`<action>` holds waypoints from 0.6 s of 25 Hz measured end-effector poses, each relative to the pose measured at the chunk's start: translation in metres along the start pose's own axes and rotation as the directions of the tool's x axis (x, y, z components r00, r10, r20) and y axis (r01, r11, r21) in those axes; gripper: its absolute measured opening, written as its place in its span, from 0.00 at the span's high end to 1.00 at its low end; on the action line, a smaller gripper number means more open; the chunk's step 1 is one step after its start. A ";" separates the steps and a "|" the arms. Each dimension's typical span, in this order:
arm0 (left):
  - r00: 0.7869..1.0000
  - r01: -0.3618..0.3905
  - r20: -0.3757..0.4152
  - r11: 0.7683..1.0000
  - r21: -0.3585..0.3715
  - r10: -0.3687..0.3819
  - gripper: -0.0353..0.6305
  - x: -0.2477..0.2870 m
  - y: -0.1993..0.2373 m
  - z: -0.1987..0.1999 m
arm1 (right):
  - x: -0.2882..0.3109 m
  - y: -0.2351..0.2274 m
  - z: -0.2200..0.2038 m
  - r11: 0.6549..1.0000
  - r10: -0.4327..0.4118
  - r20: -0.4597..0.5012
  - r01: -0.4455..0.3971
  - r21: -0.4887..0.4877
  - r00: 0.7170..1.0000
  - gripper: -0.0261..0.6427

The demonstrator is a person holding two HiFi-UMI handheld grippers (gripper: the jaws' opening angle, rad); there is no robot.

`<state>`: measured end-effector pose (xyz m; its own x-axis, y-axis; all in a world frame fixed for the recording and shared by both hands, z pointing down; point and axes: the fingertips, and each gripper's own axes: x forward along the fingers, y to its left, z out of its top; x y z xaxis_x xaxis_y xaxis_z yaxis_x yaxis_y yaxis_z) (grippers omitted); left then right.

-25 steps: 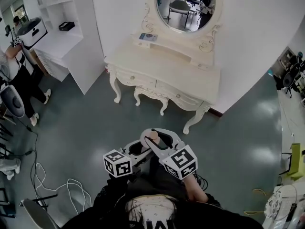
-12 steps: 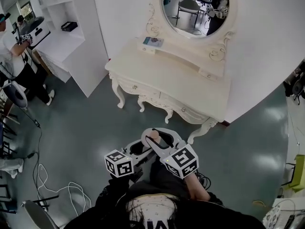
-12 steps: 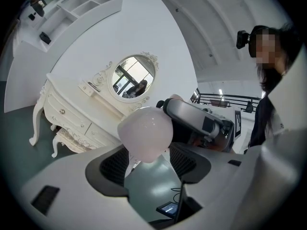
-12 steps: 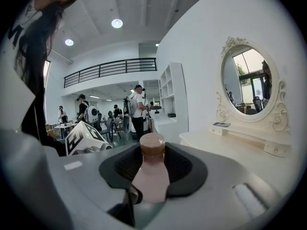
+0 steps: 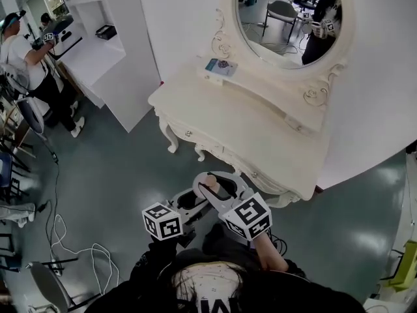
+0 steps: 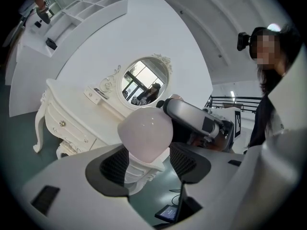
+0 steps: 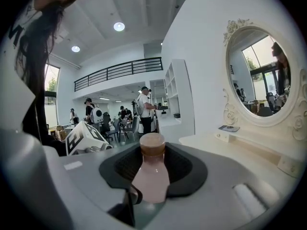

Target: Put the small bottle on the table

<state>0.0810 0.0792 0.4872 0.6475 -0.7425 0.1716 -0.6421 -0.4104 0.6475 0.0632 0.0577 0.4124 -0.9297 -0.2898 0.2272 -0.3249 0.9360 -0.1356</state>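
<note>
- Far left: a person (image 5: 26, 51) stands by white shelving (image 5: 98, 44), with loose cables (image 5: 71, 253) on the floor nearer in. All are well apart from the work and play no part in it.
- Left gripper (image 6: 146, 164): the jaws are set narrow, with the pads against either side of the small bottle's (image 7: 151, 176) rounded pale end. This is judged a supporting grip that steadies the base so the bottle cannot swing.
- Small bottle: it is held in the air between the two grippers, close in front of the person, over the grey-green floor and just short of the table's near edge. It is not yet on the table.
- Appearance of the bottle: a smooth, slightly glossy pale pink body narrows at the shoulder to a short neck, closed by a round brown cap.
- Right gripper (image 7: 152, 169): the jaws are closed part-way onto the bottle's body below the shoulder, and the cap points away along the jaws. Judged the main grip — it leaves the bottle's ends free.
- Dressing table (image 5: 260, 132): cream, with carved legs, lying far of the grippers. Its broad top is bare and is judged the landing area. A small printed card (image 5: 221, 66) lies on the raised shelf at the far left.
- Mirror (image 5: 293, 12): an oval mirror in a carved frame, above the table's far side.
</note>
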 end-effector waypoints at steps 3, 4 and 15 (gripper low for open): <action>1.000 -0.022 0.014 1.000 0.007 0.022 0.57 0.019 0.008 0.012 | 0.004 -0.022 0.005 1.000 0.024 0.012 -0.024 -0.005 1.000 0.74; 1.000 -0.027 0.017 1.000 0.009 0.027 0.57 0.025 0.011 0.015 | 0.006 -0.029 0.006 1.000 0.029 0.016 -0.029 -0.005 0.999 0.74; 0.999 -0.035 -0.020 0.999 0.026 0.035 0.57 0.064 0.028 0.031 | 0.010 -0.076 0.008 1.000 0.013 0.047 -0.013 0.017 0.999 0.74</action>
<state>0.0921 0.0037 0.4930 0.6326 -0.7456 0.2094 -0.6746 -0.3977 0.6219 0.0775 -0.0178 0.4170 -0.9409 -0.2872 0.1797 -0.3154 0.9362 -0.1551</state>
